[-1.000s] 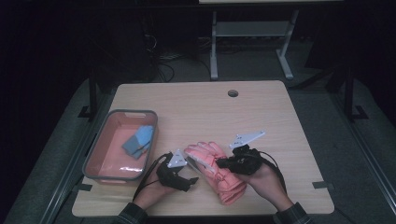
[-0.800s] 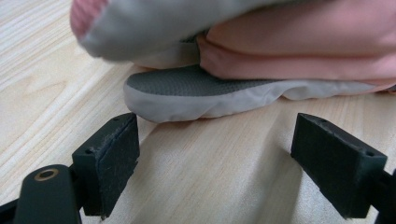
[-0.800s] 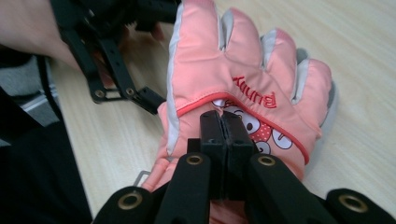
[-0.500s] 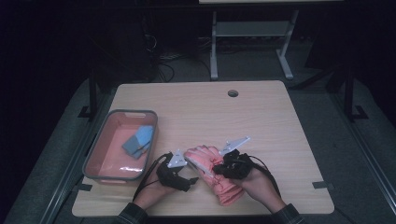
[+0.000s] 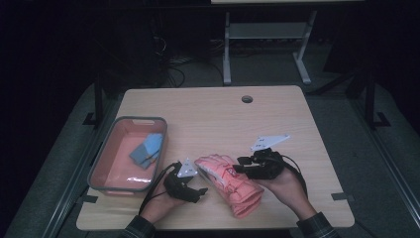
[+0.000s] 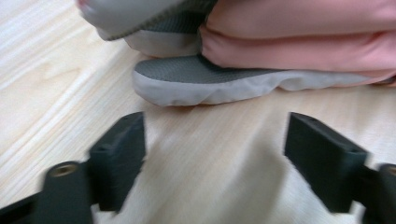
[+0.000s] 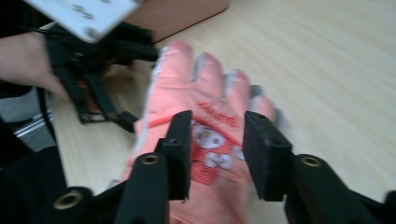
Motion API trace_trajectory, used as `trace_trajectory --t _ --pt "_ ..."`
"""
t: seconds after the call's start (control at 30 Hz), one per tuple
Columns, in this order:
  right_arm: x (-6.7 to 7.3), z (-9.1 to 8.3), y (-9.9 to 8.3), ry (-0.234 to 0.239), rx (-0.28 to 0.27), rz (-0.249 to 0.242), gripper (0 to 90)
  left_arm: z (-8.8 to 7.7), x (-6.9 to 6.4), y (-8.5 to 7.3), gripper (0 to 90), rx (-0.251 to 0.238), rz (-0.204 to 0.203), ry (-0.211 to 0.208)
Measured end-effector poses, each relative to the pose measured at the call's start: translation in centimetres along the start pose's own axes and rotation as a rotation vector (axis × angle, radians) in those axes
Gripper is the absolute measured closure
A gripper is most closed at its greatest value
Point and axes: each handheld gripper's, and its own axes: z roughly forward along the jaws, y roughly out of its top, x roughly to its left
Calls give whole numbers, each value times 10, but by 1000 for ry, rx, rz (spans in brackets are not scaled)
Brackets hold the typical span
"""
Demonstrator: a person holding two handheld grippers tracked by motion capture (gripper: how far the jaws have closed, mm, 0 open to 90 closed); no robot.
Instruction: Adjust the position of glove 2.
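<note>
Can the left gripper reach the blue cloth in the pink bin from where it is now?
Probably yes. The left gripper lies open on the table beside the pink bin, holding nothing, and the blue cloth sits uncovered inside. Only the bin's low wall must be cleared.

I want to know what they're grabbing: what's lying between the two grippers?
The pink glove lies on the table between the left gripper and right gripper, in the high view.

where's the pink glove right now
In the high view the pink glove lies flat on the table near its front edge, between the left tongs and the right tongs, with the grey bin off to its left.
</note>
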Motion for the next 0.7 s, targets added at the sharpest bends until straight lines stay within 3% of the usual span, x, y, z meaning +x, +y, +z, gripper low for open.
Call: trace_trajectory --t 0.1,0.2,0.33,0.43,0.57,0.7 --pt "-11 -6 -6 -31 8 -3 812 -9 -2 3 437 -26 -3 -19" --pt "-22 -9 -17 -46 27 4 897 -11 -7 6 647 -7 6 -65" --pt "-36 -9 -39 -68 69 20 899 -8 -11 8 891 11 14 -108" --pt "-43 -5 -52 -63 97 34 899 -4 -13 10 894 24 9 -132" --pt "-47 1 -66 -49 152 15 899 4 -18 14 894 31 19 -144" --pt "-44 4 -72 -25 174 7 899 10 -17 20 893 49 38 -133"
